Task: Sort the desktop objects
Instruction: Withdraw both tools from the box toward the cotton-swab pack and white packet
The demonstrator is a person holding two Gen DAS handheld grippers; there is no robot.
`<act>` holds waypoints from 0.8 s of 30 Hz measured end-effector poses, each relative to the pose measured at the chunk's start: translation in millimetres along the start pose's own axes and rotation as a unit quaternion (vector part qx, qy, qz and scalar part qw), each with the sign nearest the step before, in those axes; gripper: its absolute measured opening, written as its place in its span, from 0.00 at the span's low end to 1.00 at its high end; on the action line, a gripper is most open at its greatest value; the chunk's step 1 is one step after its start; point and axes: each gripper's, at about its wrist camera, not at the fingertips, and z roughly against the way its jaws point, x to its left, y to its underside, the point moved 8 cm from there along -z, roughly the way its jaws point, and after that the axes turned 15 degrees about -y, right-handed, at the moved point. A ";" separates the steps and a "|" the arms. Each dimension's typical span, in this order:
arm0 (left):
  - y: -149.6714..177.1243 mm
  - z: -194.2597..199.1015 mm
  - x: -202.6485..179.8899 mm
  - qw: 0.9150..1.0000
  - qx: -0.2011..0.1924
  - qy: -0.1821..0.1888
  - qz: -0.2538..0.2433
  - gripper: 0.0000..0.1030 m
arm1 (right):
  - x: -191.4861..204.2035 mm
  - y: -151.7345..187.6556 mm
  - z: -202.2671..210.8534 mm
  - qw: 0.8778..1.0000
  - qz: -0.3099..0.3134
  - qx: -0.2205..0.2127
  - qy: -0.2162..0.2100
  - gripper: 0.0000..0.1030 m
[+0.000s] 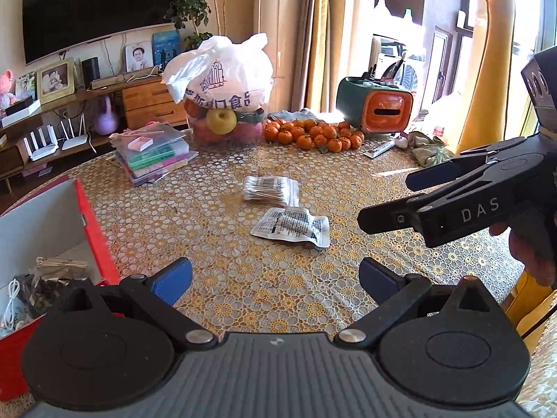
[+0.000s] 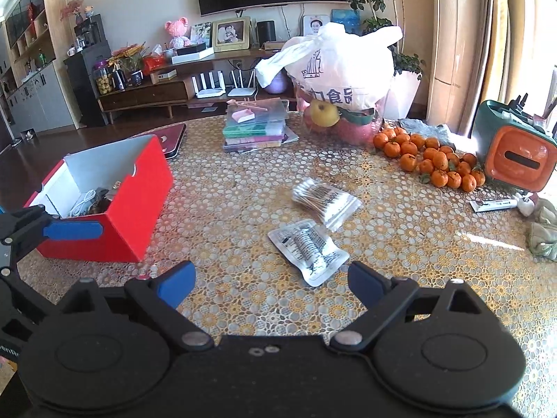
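A clear pack of cotton swabs point(image 1: 271, 191) point(image 2: 325, 202) lies mid-table. Just nearer me lies a silver printed sachet point(image 1: 291, 227) point(image 2: 308, 250). A red box point(image 1: 94, 230) point(image 2: 122, 202) stands open at the left, with a white cable and dark packets inside. My left gripper point(image 1: 276, 278) is open and empty, hovering low beside the box, short of the sachet. My right gripper point(image 2: 271, 282) point(image 1: 393, 198) is also open and empty, just right of the sachet. One blue finger point(image 2: 73, 230) of the left gripper shows in front of the box.
At the back stand a white bag over fruit point(image 1: 222, 80), a heap of tangerines point(image 1: 313, 134), a stack of plastic cases point(image 1: 153, 153) and a green-orange organizer point(image 1: 379, 108). A tube point(image 2: 492, 204) and a crumpled cloth point(image 2: 543, 230) lie at the right. A laptop point(image 2: 172, 139) lies behind the box.
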 end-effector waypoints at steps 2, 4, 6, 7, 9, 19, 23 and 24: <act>-2.4 -9.6 -7.5 1.000 -0.005 0.004 -0.004 0.99 | -8.5 -2.2 -4.7 1.000 0.002 0.003 -0.001 0.92; -4.0 -19.4 -14.7 1.000 -0.010 0.009 -0.012 0.99 | -15.9 -4.7 -10.7 1.000 0.005 0.007 -0.002 0.92; -4.2 -30.1 -20.2 1.000 -0.008 0.015 -0.015 0.99 | -22.8 -7.2 -17.3 1.000 0.010 0.012 -0.002 0.92; -4.0 -36.4 -23.1 1.000 -0.004 0.019 -0.015 0.99 | -26.3 -8.4 -20.7 1.000 0.010 0.013 -0.003 0.92; -3.5 -47.8 -28.0 1.000 0.002 0.023 -0.016 0.99 | -34.4 -10.8 -28.5 1.000 0.010 0.018 -0.002 0.92; -6.7 -96.3 -58.3 0.998 0.000 0.033 -0.047 0.99 | -69.5 -28.0 -72.4 0.999 0.009 0.031 -0.010 0.92; -8.8 -115.5 -64.6 0.998 0.005 0.035 -0.047 0.99 | -84.8 -37.5 -94.1 0.999 0.010 0.041 -0.013 0.91; -9.3 -120.7 -65.7 0.998 0.005 0.034 -0.048 0.99 | -88.1 -39.4 -99.1 0.999 0.012 0.044 -0.013 0.91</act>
